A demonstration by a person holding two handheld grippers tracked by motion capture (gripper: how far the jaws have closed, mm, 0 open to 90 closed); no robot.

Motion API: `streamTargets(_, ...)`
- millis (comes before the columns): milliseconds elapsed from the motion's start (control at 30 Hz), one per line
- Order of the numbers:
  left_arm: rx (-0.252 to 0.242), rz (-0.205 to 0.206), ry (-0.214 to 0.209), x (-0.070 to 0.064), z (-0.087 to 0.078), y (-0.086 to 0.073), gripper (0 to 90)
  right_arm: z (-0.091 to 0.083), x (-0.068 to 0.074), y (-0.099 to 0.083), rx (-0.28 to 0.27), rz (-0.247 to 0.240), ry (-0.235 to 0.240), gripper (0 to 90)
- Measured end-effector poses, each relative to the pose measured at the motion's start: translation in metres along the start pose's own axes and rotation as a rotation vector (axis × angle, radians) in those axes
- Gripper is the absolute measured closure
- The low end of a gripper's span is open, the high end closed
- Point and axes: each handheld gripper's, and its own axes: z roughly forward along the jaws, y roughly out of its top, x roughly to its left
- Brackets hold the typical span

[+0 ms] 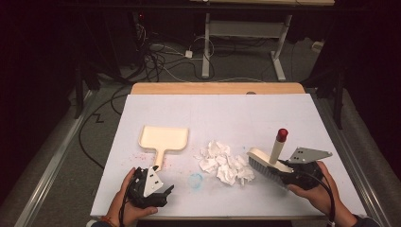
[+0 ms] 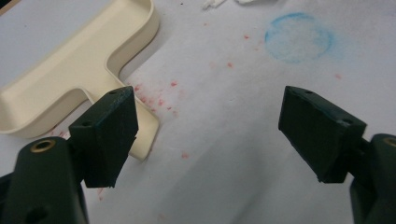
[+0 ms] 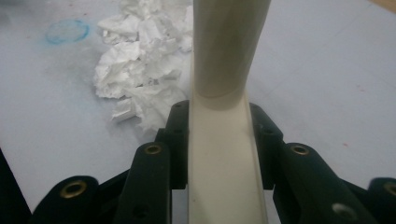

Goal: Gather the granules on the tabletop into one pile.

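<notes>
Sweeping looks to be the work in hand, judging by how the tools are set. From the high view, the right claw [image 1: 279, 171] grips a cream plastic hand brush with a red-capped handle [image 1: 271, 157], its bristles down on the white worktop [image 1: 265, 118] just beside a heap of crumpled white paper scraps [image 1: 224, 163], on the far side from a cream flat plastic dustpan [image 1: 163, 139]; that placing suits pushing the scraps towards the pan. The left claw [image 1: 166, 190] sits near the pan's handle end, likely to steady it. The dustpan holds nothing; all scraps lie on the worktop.

In the left gripper view, the left claw [image 2: 208, 135] stands wide open and holds nothing, one jaw overlapping the dustpan [image 2: 79, 70] handle, with red specks and a blue chalky ring [image 2: 299, 37] on the surface.

In the right gripper view, the right claw [image 3: 219, 140] is closed tight on the brush's cream back [image 3: 224, 154], scraps [image 3: 140, 60] lying ahead to the left.
</notes>
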Motion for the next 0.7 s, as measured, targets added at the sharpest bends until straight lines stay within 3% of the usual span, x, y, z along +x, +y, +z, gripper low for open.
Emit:
streamTargets(167,0.001,0.003,-0.004,-0.001,0.001,0.001,18.8,0.013,0.008,0.004,-0.025,-0.033,0.05,68.2)
streamTargets(400,0.006,0.002,-0.006,-0.001,0.003,0.001,18.9,0.03,0.017,0.015,-0.075,-0.007,0.071,68.3)
streamTargets(700,0.008,0.004,-0.007,-0.002,0.004,0.002,18.9,0.049,0.023,0.037,-0.108,-0.033,0.026,68.2)
